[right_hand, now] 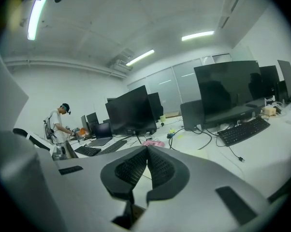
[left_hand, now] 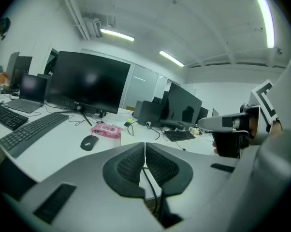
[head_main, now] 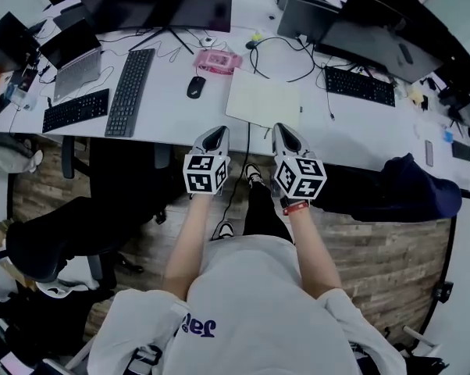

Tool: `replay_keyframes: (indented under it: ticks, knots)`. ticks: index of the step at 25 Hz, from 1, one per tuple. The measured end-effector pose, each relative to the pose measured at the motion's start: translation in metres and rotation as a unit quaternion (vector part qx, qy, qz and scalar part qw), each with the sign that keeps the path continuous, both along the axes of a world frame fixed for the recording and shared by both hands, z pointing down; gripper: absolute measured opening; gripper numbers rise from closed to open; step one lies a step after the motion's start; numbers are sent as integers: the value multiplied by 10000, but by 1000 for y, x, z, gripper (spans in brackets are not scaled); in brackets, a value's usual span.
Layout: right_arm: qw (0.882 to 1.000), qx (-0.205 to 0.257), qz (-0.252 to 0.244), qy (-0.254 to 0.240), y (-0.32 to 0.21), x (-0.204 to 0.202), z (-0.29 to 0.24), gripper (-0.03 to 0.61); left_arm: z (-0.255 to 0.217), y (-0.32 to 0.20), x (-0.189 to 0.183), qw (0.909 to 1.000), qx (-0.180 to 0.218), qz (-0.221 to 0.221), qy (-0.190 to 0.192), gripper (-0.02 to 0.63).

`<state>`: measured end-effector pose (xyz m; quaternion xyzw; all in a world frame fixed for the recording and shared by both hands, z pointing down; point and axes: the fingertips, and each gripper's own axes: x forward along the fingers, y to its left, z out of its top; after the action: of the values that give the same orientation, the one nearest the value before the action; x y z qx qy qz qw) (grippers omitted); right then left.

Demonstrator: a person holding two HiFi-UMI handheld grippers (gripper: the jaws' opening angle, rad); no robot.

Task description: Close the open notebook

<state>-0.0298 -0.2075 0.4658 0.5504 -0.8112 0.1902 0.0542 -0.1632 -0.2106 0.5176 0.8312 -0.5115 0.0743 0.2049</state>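
Observation:
A cream notebook [head_main: 263, 100] lies flat on the white desk [head_main: 172, 112], just beyond the near edge, with a dark pen along its right side. I see only one pale face of it and cannot tell whether it is spread open. My left gripper [head_main: 216, 137] and right gripper [head_main: 283, 134] hang side by side at the desk's front edge, short of the notebook, both pointing toward it. Each is shut with nothing between its pads [left_hand: 136, 163] [right_hand: 136, 167]. In the left gripper view the right gripper [left_hand: 223, 124] shows at the right.
A black mouse [head_main: 196, 87], a pink pack [head_main: 217, 61] and a long keyboard [head_main: 131, 91] lie left of the notebook. Another keyboard [head_main: 360, 84] and loose cables lie to the right. A black chair [head_main: 55, 241] stands at the left. A person [right_hand: 58, 124] stands far off.

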Motion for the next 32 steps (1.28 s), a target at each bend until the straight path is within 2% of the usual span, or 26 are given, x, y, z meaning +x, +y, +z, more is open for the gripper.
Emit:
replay_keyframes:
  ticks: [10, 16, 21, 27, 32]
  knots:
    - [9984, -499, -273, -32, -67, -15, 40, 15, 64, -62, -3, 9962, -830, -92, 245, 25]
    - [9965, -773, -322, -17, -86, -18, 64, 15, 97, -84, 2, 9922, -1199, -44, 324, 65]
    - [9949, -940, -364, 24, -96, -16, 79, 15, 120, -99, 4, 9887, -1435, -107, 432, 91]
    - [9934, -1075, -376, 128, -105, -7, 97, 15, 133, -115, 8, 9841, -1582, -191, 790, 143]
    - [9926, -1147, -389, 130, -108, -2, 105, 15, 139, -123, 9, 9817, -1659, -289, 885, 146]
